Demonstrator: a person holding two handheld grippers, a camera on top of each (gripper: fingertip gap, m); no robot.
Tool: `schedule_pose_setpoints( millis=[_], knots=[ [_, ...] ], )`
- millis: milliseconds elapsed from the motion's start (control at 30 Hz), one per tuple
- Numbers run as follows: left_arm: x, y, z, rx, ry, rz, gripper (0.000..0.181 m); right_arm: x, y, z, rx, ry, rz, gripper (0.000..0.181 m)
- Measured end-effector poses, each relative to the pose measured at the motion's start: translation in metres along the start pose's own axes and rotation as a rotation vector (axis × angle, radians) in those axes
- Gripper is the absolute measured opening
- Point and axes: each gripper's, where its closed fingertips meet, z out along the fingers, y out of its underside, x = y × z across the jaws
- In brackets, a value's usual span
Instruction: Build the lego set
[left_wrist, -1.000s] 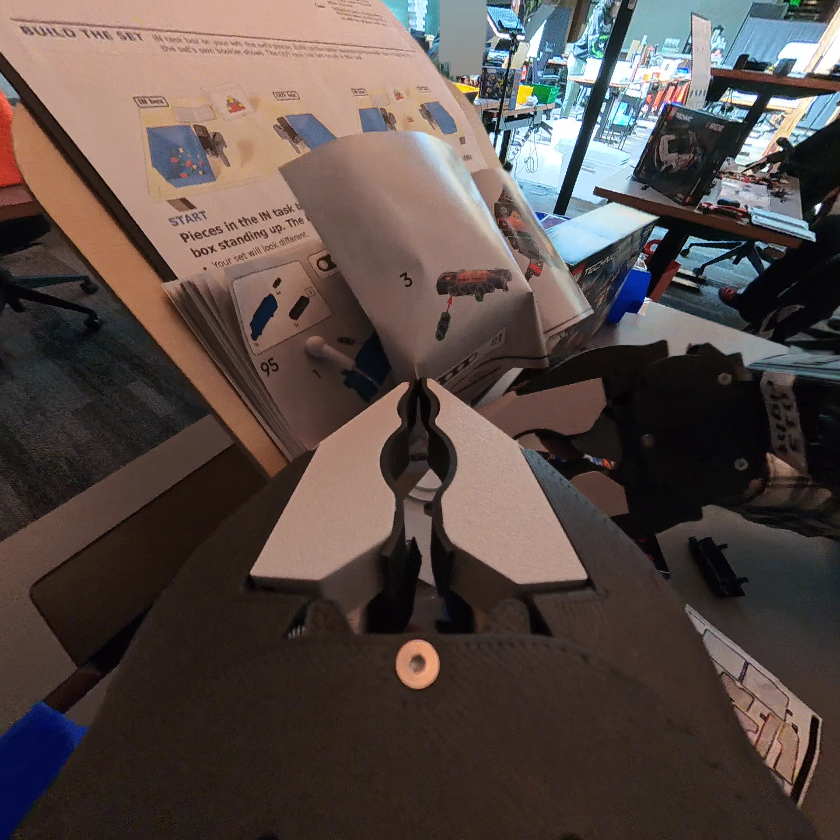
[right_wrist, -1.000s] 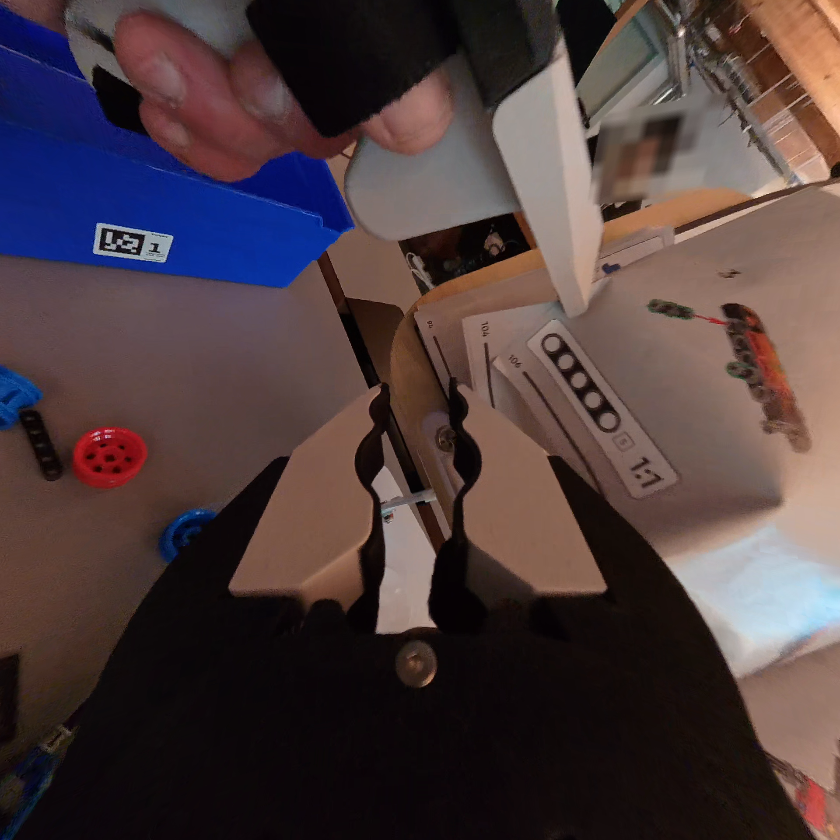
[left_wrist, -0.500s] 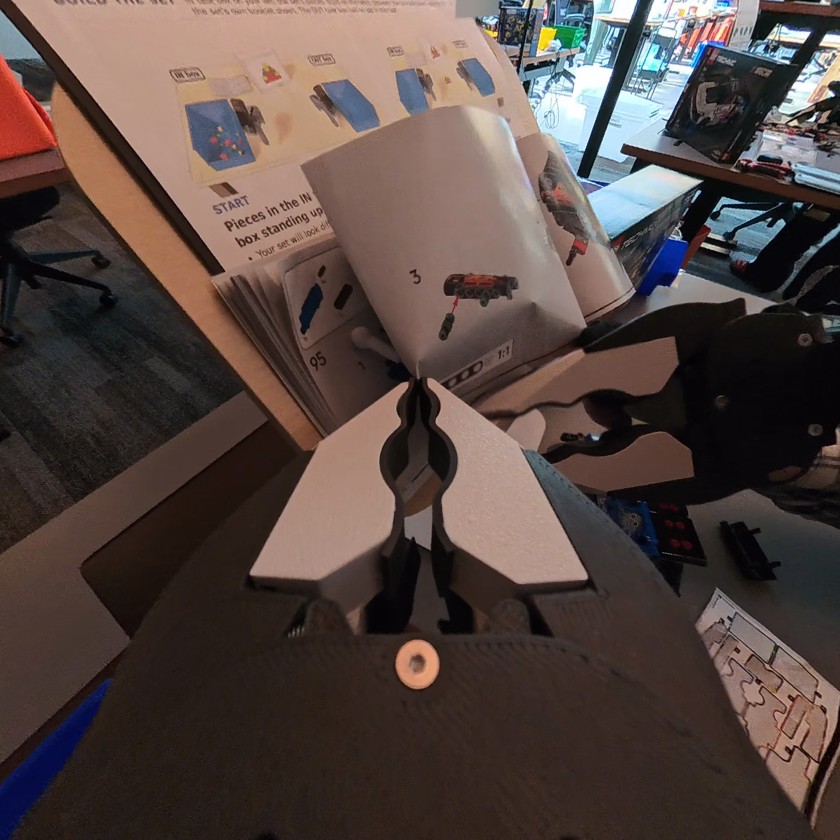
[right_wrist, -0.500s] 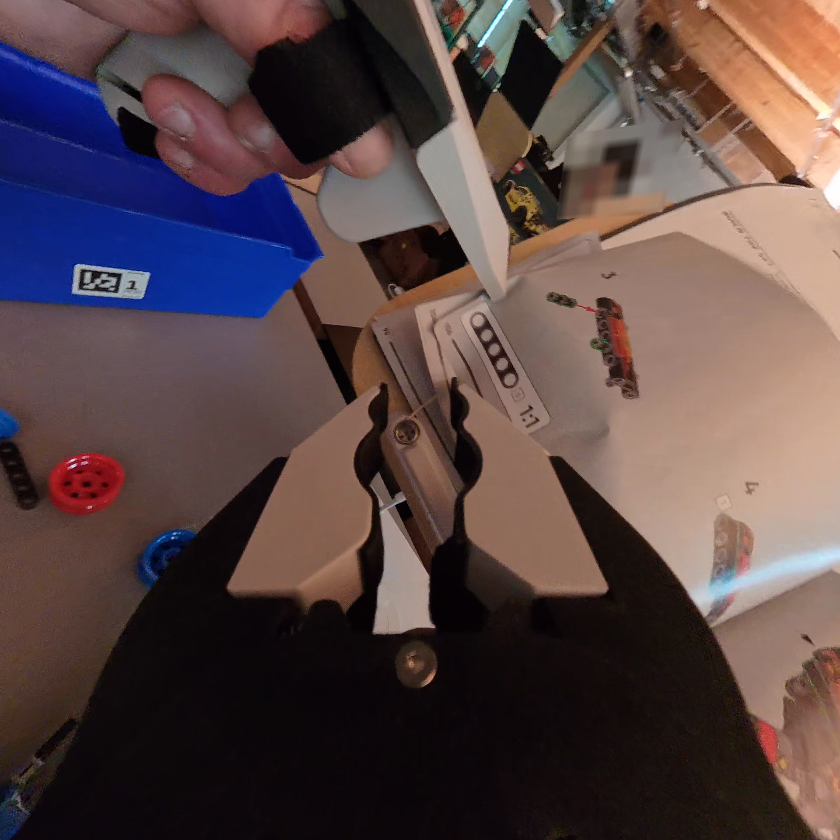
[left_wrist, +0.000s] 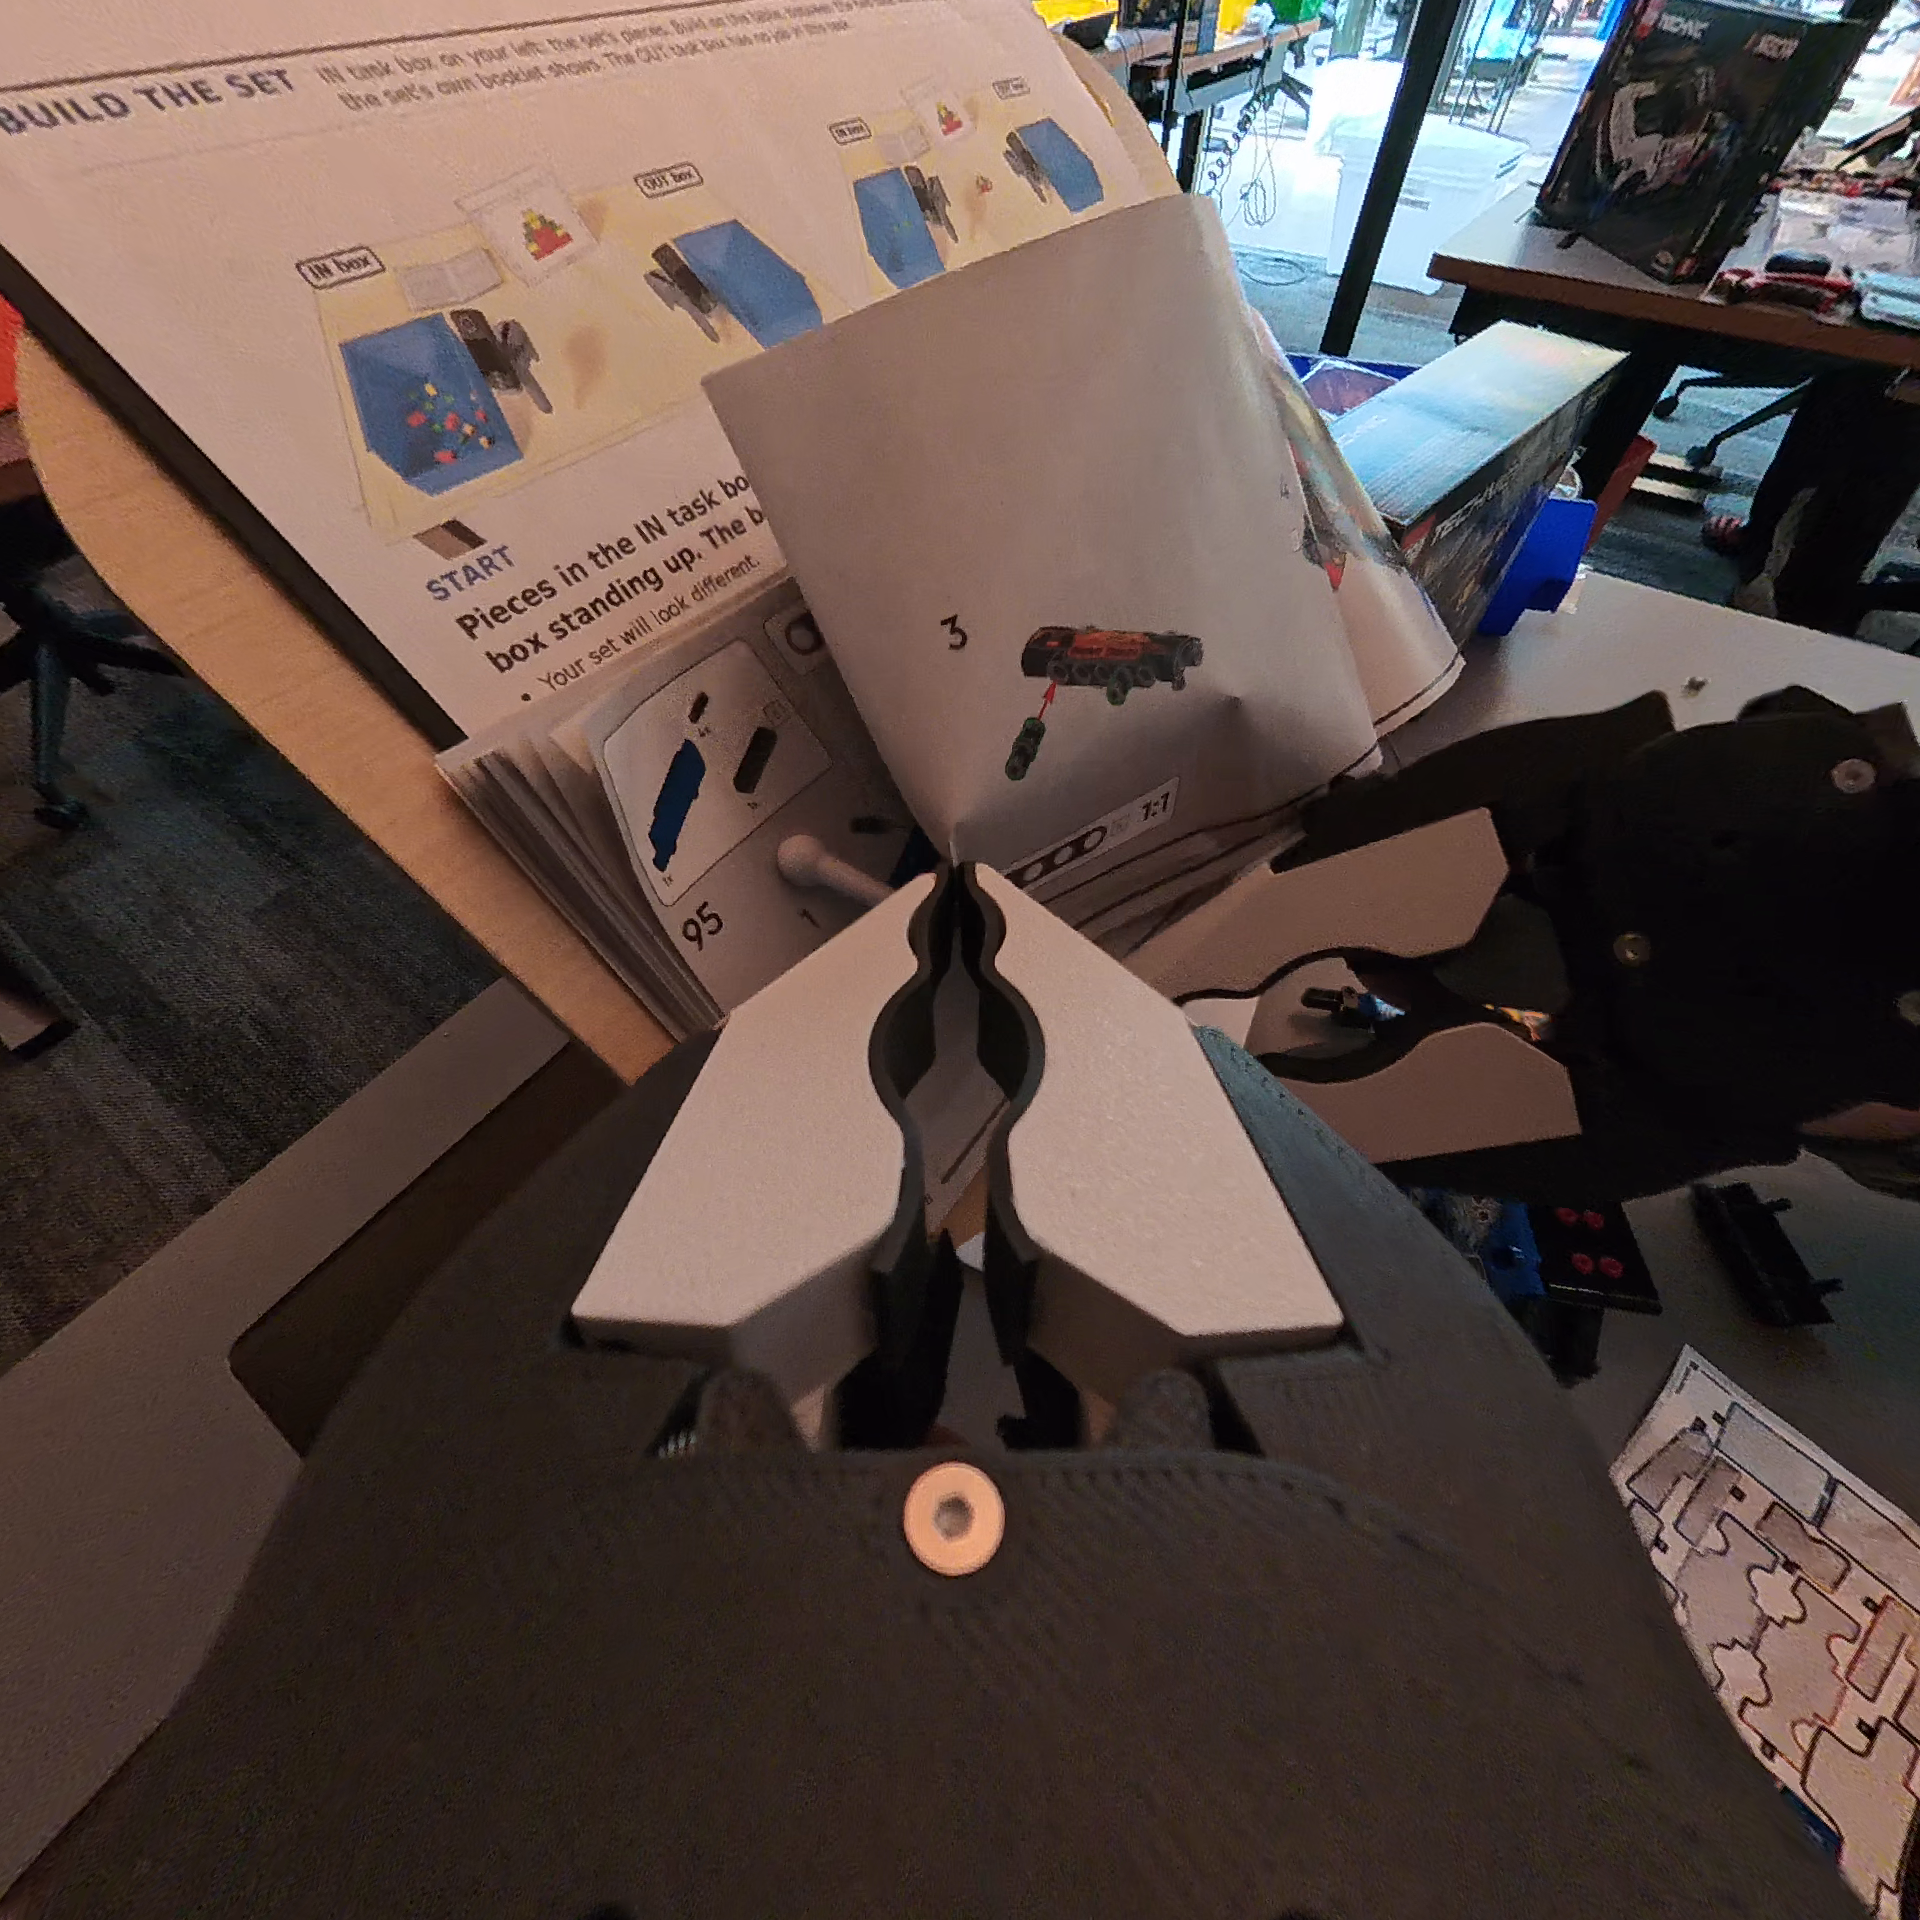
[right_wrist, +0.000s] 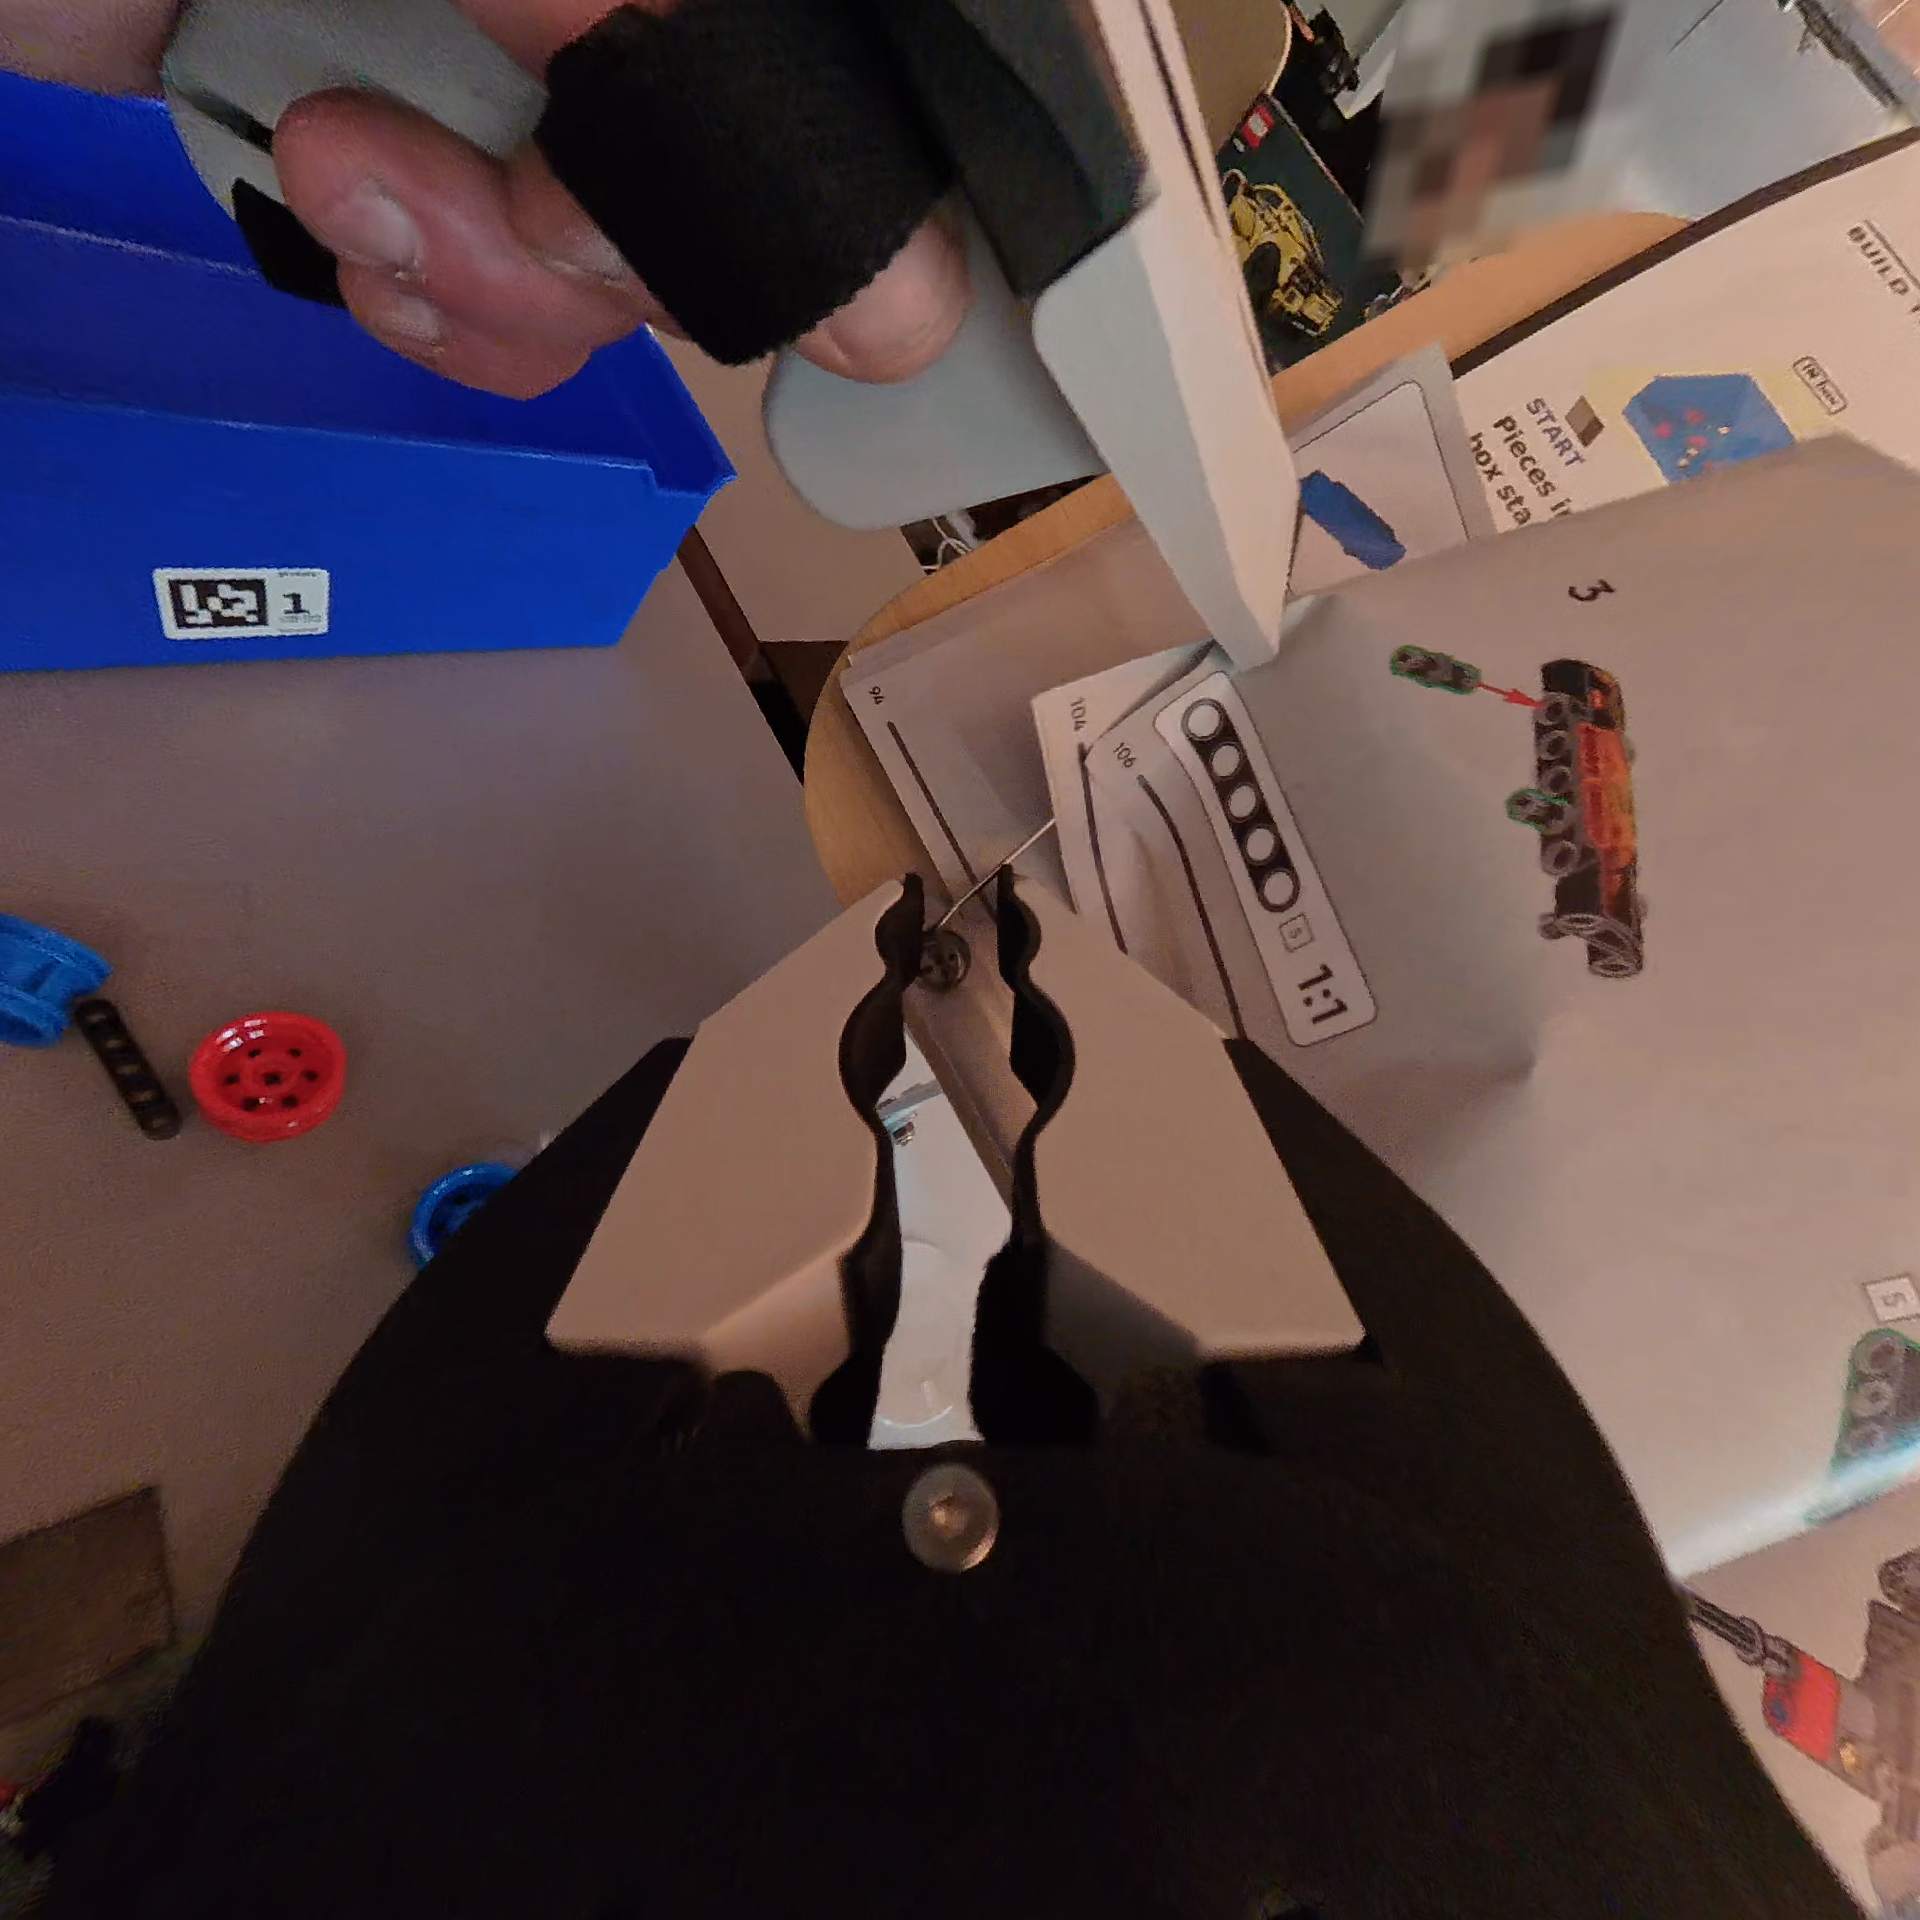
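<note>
The lego instruction booklet (left_wrist: 717, 831) stands open on a wooden stand. One page (left_wrist: 1039, 540) showing a small black and red assembly is curled up. My left gripper (left_wrist: 958, 871) is shut on that page's bottom corner. It also shows at the top of the right wrist view, one of its fingers (right_wrist: 1195, 468) touching the page corner (right_wrist: 1262, 644), with a hand around it. My right gripper (right_wrist: 956, 899) is open by a narrow gap, its tips at a screw and metal bracket (right_wrist: 943, 961) at the foot of the stand. It shows at the right of the left wrist view (left_wrist: 1226, 997).
A blue bin (right_wrist: 416, 530) stands on the table at the left. A red wheel (right_wrist: 268, 1075), a blue wheel (right_wrist: 457, 1205) and a black beam (right_wrist: 125, 1070) lie loose. A sticker sheet (left_wrist: 1787, 1621), black parts (left_wrist: 1766, 1252) and the lego box (left_wrist: 1475, 457) are at the right. One gripper's finger ends stand about 6 centimetres off the other's.
My left gripper has kept hold of the page corner and moved closer to the booklet. My right gripper has shifted a little along the foot of the stand, still slightly open.
</note>
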Motion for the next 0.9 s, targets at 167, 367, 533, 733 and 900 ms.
schedule_pose_setpoints(
  millis=[167,367,533,733,900],
  knots=[
    [0.001,0.002,0.001,-0.004,0.005,0.018,0.000,-0.001,-0.003,0.005,0.000,0.003,0.045,0.011],
    [-0.002,0.008,0.004,-0.016,0.004,0.011,0.000,-0.012,-0.005,0.008,0.063,-0.080,-0.008,0.000],
    [-0.009,0.019,0.003,-0.020,-0.004,-0.019,0.000,-0.013,-0.007,0.004,0.132,-0.060,-0.067,0.000],
    [-0.017,0.027,-0.001,-0.001,0.023,-0.071,0.000,-0.013,-0.008,-0.003,0.223,-0.070,-0.037,0.000],
    [-0.016,0.028,-0.003,0.006,0.047,-0.086,0.000,-0.011,-0.008,-0.005,0.246,-0.045,0.016,0.000]
  ],
)
